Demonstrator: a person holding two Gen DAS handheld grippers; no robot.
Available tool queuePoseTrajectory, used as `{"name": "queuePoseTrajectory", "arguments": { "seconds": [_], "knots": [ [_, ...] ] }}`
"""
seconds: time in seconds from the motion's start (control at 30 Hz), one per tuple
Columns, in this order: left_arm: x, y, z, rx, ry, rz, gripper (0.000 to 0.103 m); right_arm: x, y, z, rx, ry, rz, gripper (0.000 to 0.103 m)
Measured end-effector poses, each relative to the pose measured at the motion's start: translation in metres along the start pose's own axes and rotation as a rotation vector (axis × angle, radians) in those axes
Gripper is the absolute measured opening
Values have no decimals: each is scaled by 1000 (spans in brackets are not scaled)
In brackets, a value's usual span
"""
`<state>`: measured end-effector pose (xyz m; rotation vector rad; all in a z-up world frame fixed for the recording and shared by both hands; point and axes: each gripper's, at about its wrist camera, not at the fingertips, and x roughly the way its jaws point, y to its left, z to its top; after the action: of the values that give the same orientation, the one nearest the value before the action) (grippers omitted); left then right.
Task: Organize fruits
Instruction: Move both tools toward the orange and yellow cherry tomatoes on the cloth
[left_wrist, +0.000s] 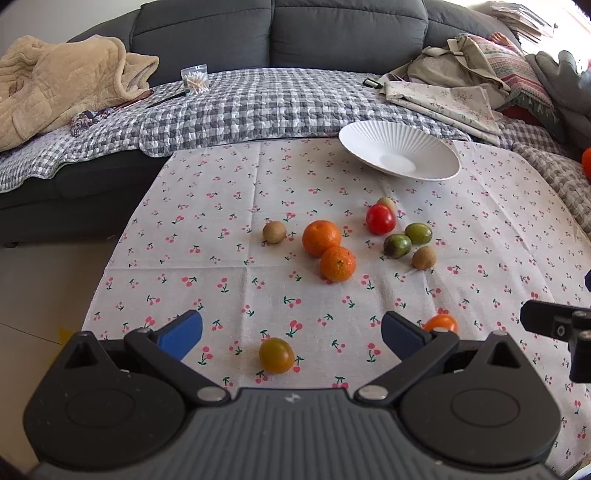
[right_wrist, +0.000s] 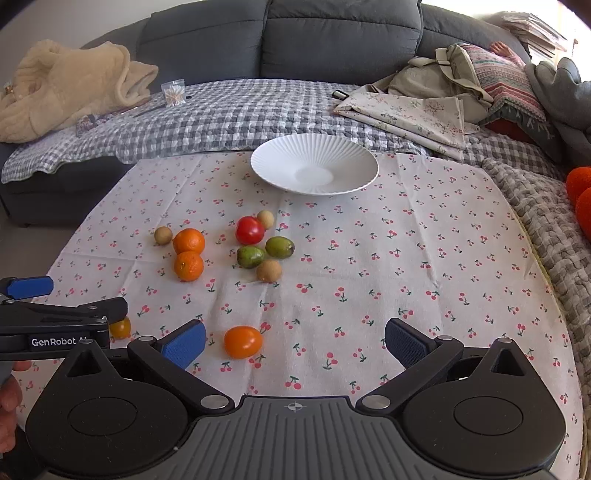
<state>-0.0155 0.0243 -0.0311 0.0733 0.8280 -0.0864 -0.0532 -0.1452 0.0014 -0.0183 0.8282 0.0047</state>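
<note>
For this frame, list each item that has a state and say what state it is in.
Left tongs: open, holding nothing, low over the cloth.
Right tongs: open, holding nothing.
White plate: upright on the cloth, nothing in it.
Two oranges: on the cloth, side by side, apparently touching.
Red tomato: on the cloth, outside the plate.
Yellow-brown tomato: loose between the left tongs' fingers, not gripped.
Orange tomato: loose on the cloth.

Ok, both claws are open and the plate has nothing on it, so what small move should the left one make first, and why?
Probably ease the left claw forward and down around the yellowish tomato. It lies on the cloth just ahead, between the spread blue pads, touching no other fruit. The white plate holds no fruit yet, and the right claw sits nearer the orange tomato.
</note>
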Motion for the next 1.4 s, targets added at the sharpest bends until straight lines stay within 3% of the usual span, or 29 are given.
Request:
{"name": "queuePoseTrajectory", "arguments": {
  "seconds": [1.4],
  "knots": [
    [18,8,-9,-10,46,7,100,15,7,-9,-46,10,33,102]
  ]
}}
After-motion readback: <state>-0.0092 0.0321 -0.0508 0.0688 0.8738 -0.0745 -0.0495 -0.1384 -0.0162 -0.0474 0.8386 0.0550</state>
